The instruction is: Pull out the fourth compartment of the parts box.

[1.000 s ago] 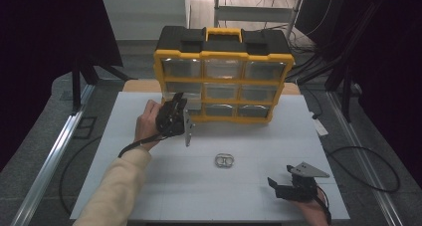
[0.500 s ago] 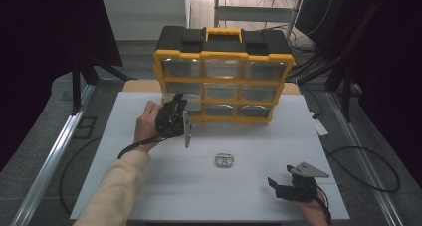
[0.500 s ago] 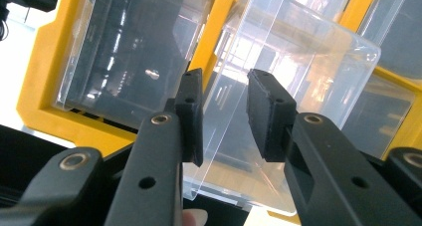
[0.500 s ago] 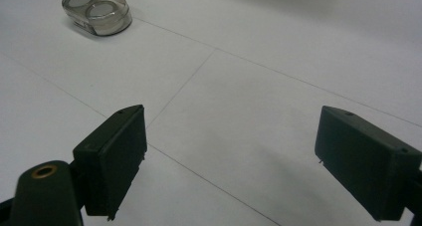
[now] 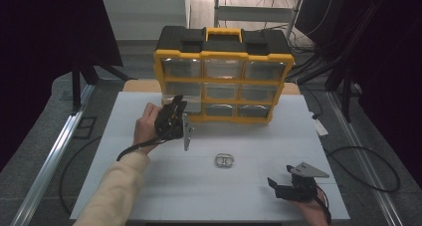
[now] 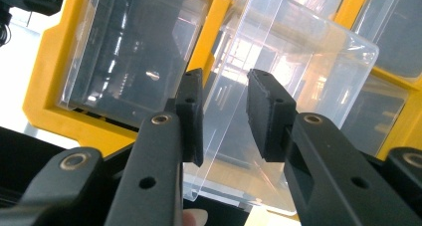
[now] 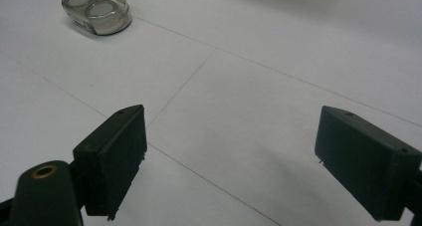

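One oval clear case point(image 5: 227, 160) mid-table point(image 5: 149, 186)

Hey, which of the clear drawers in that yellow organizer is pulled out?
The bottom-left drawer: it juts forward from the yellow organizer, with the left gripper at its front, while the other drawers sit flush in their slots.

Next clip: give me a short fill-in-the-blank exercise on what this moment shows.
1. The left hand-held gripper has its jaws around a clear ____ of the yellow organizer.
2. The right hand-held gripper has its jaws ____.
3. The small clear case lies on the ____ table.

Missing words: drawer; open; white
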A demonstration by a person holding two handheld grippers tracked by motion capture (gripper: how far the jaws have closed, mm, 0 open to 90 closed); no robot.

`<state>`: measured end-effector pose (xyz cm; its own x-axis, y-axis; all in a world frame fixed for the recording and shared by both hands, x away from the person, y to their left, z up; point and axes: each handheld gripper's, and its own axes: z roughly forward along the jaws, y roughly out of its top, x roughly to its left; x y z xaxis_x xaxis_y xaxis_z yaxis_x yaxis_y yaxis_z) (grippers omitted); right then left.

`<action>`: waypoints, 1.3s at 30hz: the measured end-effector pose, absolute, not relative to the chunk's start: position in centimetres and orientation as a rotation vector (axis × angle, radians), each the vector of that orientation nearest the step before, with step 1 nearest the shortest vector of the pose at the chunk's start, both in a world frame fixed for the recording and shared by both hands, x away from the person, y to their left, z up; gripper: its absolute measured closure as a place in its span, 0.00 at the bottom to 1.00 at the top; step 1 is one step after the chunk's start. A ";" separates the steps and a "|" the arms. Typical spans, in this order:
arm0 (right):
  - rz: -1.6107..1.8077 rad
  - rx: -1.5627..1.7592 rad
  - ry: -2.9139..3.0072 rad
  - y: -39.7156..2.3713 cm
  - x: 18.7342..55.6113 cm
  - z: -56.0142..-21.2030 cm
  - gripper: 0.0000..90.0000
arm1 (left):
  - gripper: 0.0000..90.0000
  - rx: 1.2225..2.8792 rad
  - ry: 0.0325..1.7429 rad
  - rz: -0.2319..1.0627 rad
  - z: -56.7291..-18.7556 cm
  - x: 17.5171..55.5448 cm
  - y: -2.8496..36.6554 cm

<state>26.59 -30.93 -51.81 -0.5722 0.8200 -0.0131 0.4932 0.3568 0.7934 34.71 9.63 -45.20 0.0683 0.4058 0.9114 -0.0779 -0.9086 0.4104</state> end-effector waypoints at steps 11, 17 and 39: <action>1.085 1.151 2.215 -30.9 26.6 -51.8 0.15 | 0.76 2.007 0.309 1.905 -45.2 34.4 9.7; 1.082 1.149 2.214 -30.9 26.6 -51.8 0.15 | 0.76 2.008 0.308 1.906 -45.2 34.4 9.8; 1.080 1.151 2.214 -30.9 26.6 -51.8 0.15 | 0.76 1.999 0.293 1.907 -45.2 33.9 9.9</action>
<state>26.61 -30.94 -51.83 -0.5692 0.8221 -0.0129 0.4960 0.3558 0.7921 33.85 9.92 -45.17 0.0673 0.3906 0.9181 -0.0972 -0.9132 0.3957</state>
